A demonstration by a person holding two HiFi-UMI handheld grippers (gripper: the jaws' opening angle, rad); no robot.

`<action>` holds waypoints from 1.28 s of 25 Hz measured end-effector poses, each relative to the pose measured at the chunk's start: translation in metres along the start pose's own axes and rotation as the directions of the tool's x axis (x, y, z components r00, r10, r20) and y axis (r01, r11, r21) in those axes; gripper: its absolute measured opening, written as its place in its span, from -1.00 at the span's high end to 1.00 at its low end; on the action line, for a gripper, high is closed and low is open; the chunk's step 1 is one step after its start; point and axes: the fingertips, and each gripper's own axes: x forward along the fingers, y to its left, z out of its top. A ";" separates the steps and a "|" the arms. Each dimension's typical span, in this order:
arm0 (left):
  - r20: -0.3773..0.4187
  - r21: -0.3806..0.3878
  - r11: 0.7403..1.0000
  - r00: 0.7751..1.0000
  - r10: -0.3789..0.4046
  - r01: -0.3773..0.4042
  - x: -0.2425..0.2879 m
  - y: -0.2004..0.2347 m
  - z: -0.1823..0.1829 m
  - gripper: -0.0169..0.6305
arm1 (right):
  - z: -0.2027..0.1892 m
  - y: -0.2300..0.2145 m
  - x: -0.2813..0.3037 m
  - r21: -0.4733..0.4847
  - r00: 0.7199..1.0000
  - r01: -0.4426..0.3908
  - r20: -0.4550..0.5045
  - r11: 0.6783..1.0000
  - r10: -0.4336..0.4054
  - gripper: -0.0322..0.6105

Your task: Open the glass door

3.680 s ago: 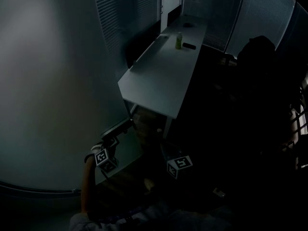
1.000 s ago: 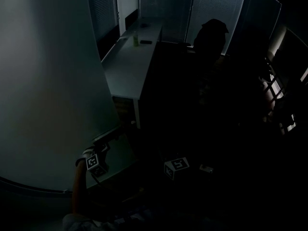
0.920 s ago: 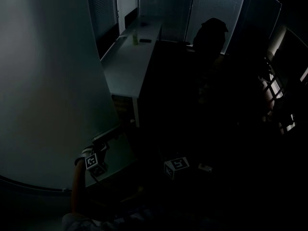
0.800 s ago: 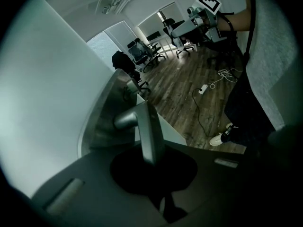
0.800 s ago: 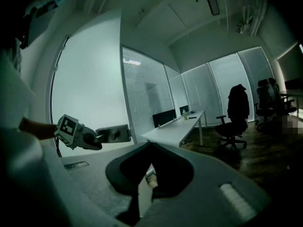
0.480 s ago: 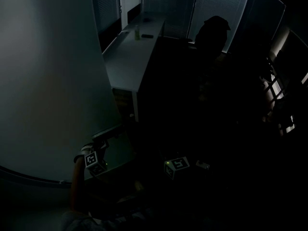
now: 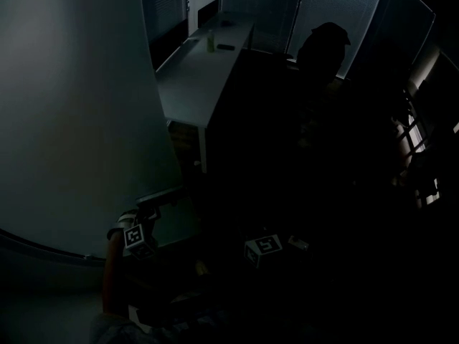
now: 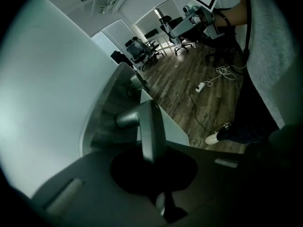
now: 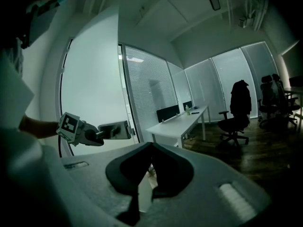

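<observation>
One glass door [image 7: 72, 120], one handle [image 8: 150, 131], two claws (left claw [image 9: 116, 130], right claw [image 8: 176, 30]), one desk [image 7: 197, 84], one bottle [image 7: 211, 43].

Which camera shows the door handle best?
The left gripper view: the door handle fills the middle, close up, held in the left tool. The right gripper view shows it small and distant; the head view only dimly.

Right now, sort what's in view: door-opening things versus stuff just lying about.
For the job: frosted glass door, its grey metal lever handle, left gripper clamped on it.
Lying about: long white desk, green bottle, black office chair, white power strip.
</observation>
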 end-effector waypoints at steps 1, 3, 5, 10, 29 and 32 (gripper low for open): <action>-0.002 0.002 1.000 1.000 0.001 -0.001 -0.002 -0.004 0.001 0.94 | -0.001 0.000 -0.004 0.000 1.000 -0.003 -0.001 1.000 0.003 0.89; -0.004 0.008 1.000 1.000 0.008 -0.008 -0.006 -0.010 0.003 0.94 | -0.005 0.000 -0.011 0.000 1.000 -0.010 -0.004 1.000 0.010 0.89; -0.007 0.012 1.000 1.000 0.009 -0.009 -0.011 -0.017 0.003 0.94 | -0.009 0.003 -0.016 0.004 1.000 -0.016 -0.010 1.000 0.016 0.89; -0.009 0.020 1.000 1.000 0.008 -0.007 -0.021 -0.026 0.001 0.92 | -0.014 0.006 -0.025 0.016 1.000 -0.020 -0.015 1.000 0.020 0.89; 0.003 0.059 0.998 1.000 0.017 -0.017 -0.021 -0.028 0.002 0.94 | -0.013 0.005 -0.025 0.022 1.000 -0.007 -0.011 1.000 0.008 0.89; 0.005 0.056 0.998 1.000 0.016 -0.016 -0.023 -0.029 0.003 0.94 | -0.013 0.006 -0.030 0.028 1.000 0.002 -0.014 1.000 -0.002 0.89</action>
